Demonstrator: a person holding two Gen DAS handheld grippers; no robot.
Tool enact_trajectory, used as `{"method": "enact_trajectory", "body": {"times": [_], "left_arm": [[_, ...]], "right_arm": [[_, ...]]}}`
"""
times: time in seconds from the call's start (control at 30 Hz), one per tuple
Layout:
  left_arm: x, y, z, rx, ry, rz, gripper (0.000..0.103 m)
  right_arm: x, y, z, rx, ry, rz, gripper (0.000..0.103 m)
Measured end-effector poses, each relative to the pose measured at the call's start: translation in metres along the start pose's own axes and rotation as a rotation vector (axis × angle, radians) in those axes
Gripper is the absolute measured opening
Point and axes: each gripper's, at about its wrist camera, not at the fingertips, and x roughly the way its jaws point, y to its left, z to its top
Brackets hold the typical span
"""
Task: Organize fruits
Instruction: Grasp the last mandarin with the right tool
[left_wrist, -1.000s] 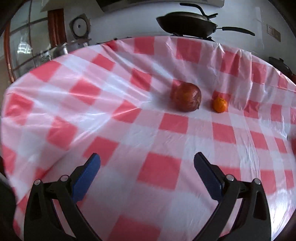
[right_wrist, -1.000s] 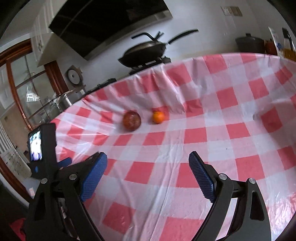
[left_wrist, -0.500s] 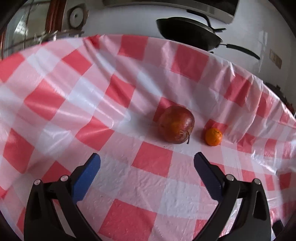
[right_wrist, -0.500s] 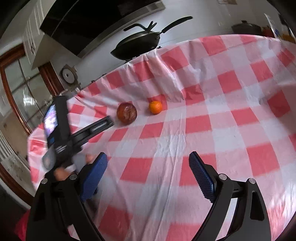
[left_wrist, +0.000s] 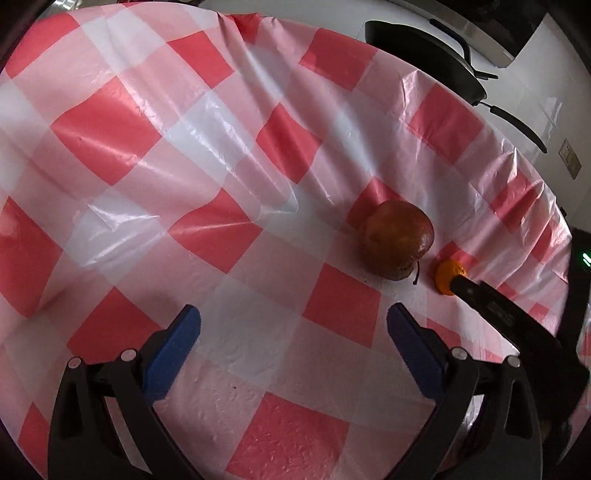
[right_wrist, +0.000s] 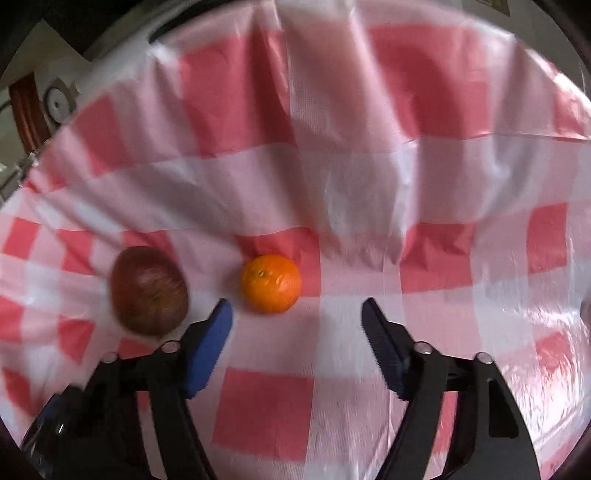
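Orange (right_wrist: 270, 283) on the checked tabletop (right_wrist: 424, 184), just beside the apple (right_wrist: 149, 290), looks the target: right tongs (right_wrist: 297, 314) have just been narrowing, nothing between them yet, must slide on around it; left tongs (left_wrist: 293, 325) gape empty, room all round.

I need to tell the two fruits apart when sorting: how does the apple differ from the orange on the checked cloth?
The apple is dull reddish-brown with a stem; the orange is bright and dimpled. The apple is clearly the larger. The orange lies just ahead of the right tool, whose jaws have just been closing with nothing between them yet; the apple sits off to its left. Both rest on the tablecloth, apart.
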Motion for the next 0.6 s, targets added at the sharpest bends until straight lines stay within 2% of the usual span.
{"method": "enact_trajectory", "body": {"times": [0.3, 0.5, 0.6], "left_arm": [[0.003, -0.006, -0.002, 0.027, 0.013, 0.011, 0.101], [0.007, -0.007, -0.002, 0.028, 0.031, 0.004, 0.101], [0.009, -0.006, -0.003, 0.03, 0.046, -0.007, 0.101]], "right_arm": [[0.017, 0.021, 0.007, -0.057, 0.022, -0.023, 0.058], [0.021, 0.016, 0.007, -0.068, 0.045, -0.038, 0.039], [0.002, -0.008, -0.004, 0.0, -0.001, 0.006, 0.038]]}}
